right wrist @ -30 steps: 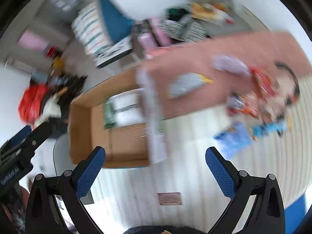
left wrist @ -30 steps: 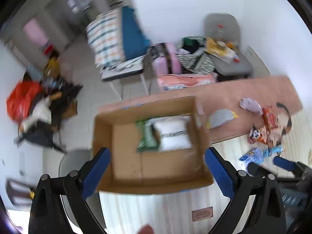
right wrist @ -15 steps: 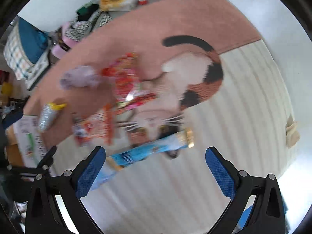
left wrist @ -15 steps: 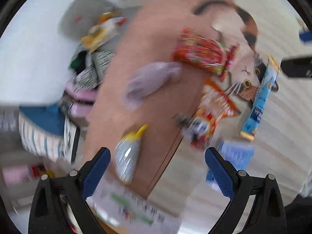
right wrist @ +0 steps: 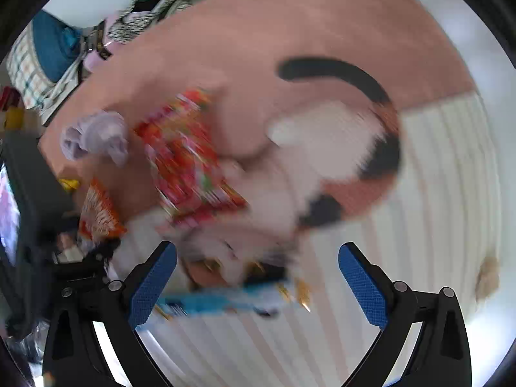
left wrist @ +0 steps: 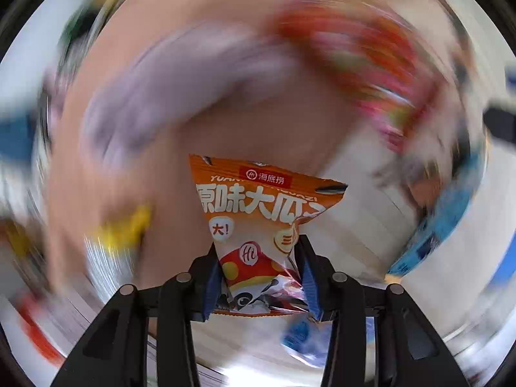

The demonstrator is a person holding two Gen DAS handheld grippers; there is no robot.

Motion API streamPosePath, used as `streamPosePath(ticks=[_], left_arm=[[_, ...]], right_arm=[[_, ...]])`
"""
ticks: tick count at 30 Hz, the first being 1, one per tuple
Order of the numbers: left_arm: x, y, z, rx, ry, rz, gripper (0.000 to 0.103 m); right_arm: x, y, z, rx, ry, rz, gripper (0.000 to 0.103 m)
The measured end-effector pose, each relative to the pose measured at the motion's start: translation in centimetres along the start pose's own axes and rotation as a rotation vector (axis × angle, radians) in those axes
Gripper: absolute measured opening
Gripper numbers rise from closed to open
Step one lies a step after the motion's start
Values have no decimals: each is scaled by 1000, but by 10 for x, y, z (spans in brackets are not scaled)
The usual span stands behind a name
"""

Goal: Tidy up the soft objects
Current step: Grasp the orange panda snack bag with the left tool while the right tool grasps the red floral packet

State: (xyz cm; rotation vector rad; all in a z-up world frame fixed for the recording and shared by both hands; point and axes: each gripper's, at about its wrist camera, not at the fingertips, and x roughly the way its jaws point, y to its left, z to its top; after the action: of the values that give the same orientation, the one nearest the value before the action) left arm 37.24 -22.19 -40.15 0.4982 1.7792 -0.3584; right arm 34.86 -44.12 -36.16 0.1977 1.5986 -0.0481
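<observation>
Fingers (left wrist: 211,285) of left gripper (left wrist: 258,277) pinch orange snack packet (left wrist: 258,213).

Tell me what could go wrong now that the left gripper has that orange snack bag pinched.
The left gripper is shut on only the lower end of the orange snack bag, so the slick packet might slip or swing loose, since the view behind it is heavily blurred. The right gripper hangs open over the blue packet and red packet and could nudge them.
</observation>
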Motion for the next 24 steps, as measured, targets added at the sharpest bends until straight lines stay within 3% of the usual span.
streamPosePath(ticks=[4, 7, 10, 11, 12, 15, 19, 21, 24], left_arm=[[12, 77, -25, -412, 27, -233, 42], [22, 109, -39, -533, 31, -365, 42], [26, 113, -43, -520, 47, -387, 43], [26, 114, -43, -504, 50, -380, 47], [26, 110, -40, -485, 57, -373, 50], [25, 100, -37, -443, 65, -364, 52], [22, 88, -39, -404, 19, -286, 51], [21, 83, -43, -394, -1, -240, 38], [14, 93, -54, -411, -26, -242, 34]], right_arm=[[24, 37, 36, -70, 16, -2, 99], [45, 60, 57, -100, 77, 5, 82], [54, 72, 64, -115, 104, -32, 64], [54, 75, 64, -127, 105, -56, 54], [53, 77, 61, -137, 110, -65, 51], [56, 78, 48, -142, 170, -37, 51], [59, 84, 39, -154, 161, -69, 53], [61, 91, 39, -159, 161, -108, 54], [60, 105, 35, -168, 140, -128, 49]])
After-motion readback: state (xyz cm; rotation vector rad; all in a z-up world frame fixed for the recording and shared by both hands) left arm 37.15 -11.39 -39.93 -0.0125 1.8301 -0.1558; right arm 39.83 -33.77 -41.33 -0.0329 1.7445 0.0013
